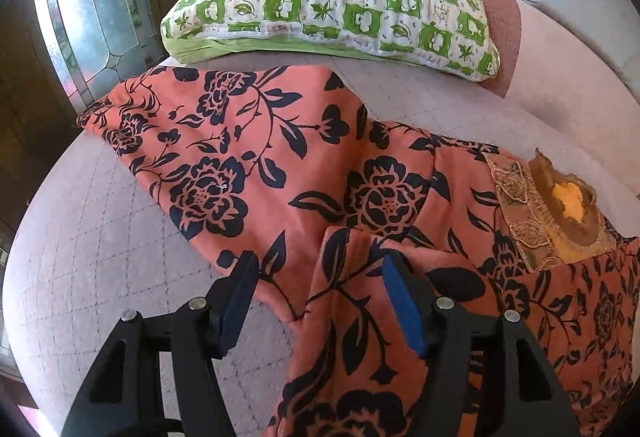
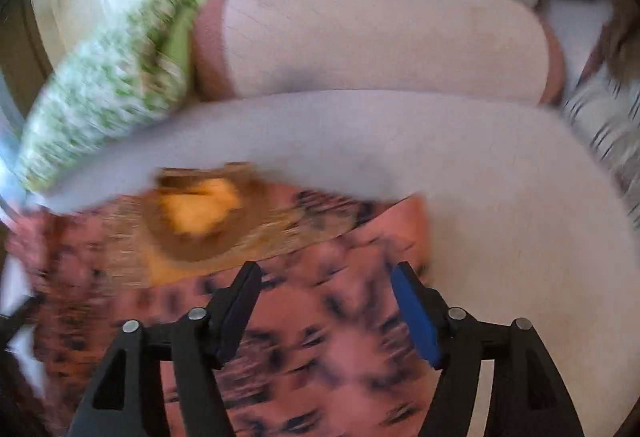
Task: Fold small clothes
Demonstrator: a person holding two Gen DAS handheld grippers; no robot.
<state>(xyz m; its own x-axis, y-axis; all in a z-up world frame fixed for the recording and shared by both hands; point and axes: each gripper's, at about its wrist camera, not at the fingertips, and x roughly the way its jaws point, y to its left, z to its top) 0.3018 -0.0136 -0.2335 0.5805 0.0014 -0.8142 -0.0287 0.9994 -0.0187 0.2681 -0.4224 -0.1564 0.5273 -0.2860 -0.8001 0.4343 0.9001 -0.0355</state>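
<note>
A: Biggest thing first?
B: Pale quilted bed, fills most of both views. Right wrist view is v. blurred btw.
A: Then?
B: Green-and-white patchwork pillow at the far end of the bed, w/ a pinkish cushion just behind it.
A: And the garment?
B: Orange floral garment, black flower print, lying on the bed nearer the cameras than the pillow, well apart from it. Partly folded; one flap lies over the rest at the near side. Gold embroidered neckline sits at its right end, lighter orange inside showing.
A: Left gripper?
B: Fingers spread apart, released, nothing gripped. Cloth lies below the gap, but pads aren't pressing it. Blue pad on one finger.
A: Right gripper?
B: Same: fingers apart, nothing gripped, over the garment's right part, neckline just beyond. Whether tips touch fabric, can't tell, too smeared.
A: Anything else?
B: Leaded glass door at left, beyond the bed.
</note>
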